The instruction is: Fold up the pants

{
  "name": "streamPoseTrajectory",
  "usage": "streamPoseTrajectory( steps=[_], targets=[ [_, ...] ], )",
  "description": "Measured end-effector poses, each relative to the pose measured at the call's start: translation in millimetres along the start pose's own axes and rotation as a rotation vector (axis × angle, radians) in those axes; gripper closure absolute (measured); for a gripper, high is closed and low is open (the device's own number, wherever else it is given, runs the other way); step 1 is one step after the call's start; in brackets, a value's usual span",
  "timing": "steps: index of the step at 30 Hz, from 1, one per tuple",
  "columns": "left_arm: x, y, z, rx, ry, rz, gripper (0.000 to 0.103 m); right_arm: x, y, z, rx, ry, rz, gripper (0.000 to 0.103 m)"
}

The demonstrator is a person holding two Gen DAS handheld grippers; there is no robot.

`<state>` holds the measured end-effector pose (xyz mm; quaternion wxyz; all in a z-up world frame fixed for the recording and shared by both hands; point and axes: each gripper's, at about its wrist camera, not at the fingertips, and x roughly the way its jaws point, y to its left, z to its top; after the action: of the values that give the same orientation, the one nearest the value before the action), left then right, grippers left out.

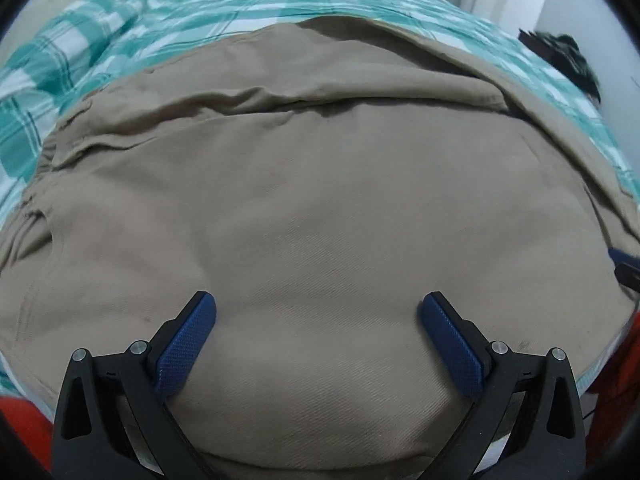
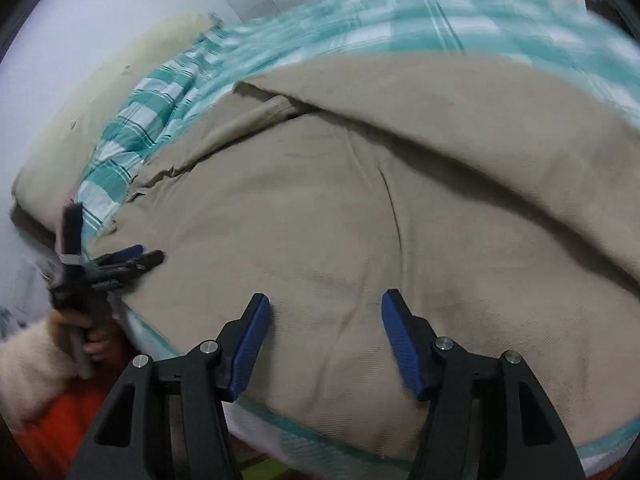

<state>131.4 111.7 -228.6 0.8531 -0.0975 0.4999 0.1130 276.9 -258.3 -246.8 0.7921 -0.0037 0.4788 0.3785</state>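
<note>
A: What do the pants [image 1: 320, 200] look like?
B: Tan, soft cloth with wrinkles, one part folded over. They lie right under both tools, on a green checked sheet [image 1: 60, 60].
A: And the tools?
B: The left gripper [image 1: 318, 304] and right gripper [image 2: 325, 304] are spread wide, pinching nothing.

The pants [image 1: 320, 200] lie spread on the bedsheet [image 1: 100, 40], one layer folded over another along their far side. A pillow [image 2: 80, 100] sits beyond the sheet at far left. The left gripper [image 2: 132, 258] hangs over the pants' left edge.
</note>
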Motion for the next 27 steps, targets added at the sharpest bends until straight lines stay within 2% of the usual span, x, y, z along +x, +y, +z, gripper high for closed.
streamPoseTrajectory(
  steps=[2, 5, 11, 27],
  targets=[
    [0.4, 1.0, -0.7, -0.009, -0.007, -0.003, 0.001, 0.4, 0.4, -0.7, -0.027, 0.004, 0.001, 0.044],
    [0.6, -1.2, -3.6, 0.0, -0.025, 0.008, 0.001, 2.2, -9.2, -5.8, -0.001, -0.017, 0.036, 0.044],
    [-0.5, -1.1, -7.5, 0.003, -0.032, 0.007, 0.001, 3.4, 1.8, -6.5, -0.018, -0.035, 0.001, 0.043],
    [-2.5, -5.1, -9.9, 0.004, -0.049, 0.024, 0.001, 2.0, 2.9, -9.2, -0.043, -0.052, -0.019, 0.043]
  ],
)
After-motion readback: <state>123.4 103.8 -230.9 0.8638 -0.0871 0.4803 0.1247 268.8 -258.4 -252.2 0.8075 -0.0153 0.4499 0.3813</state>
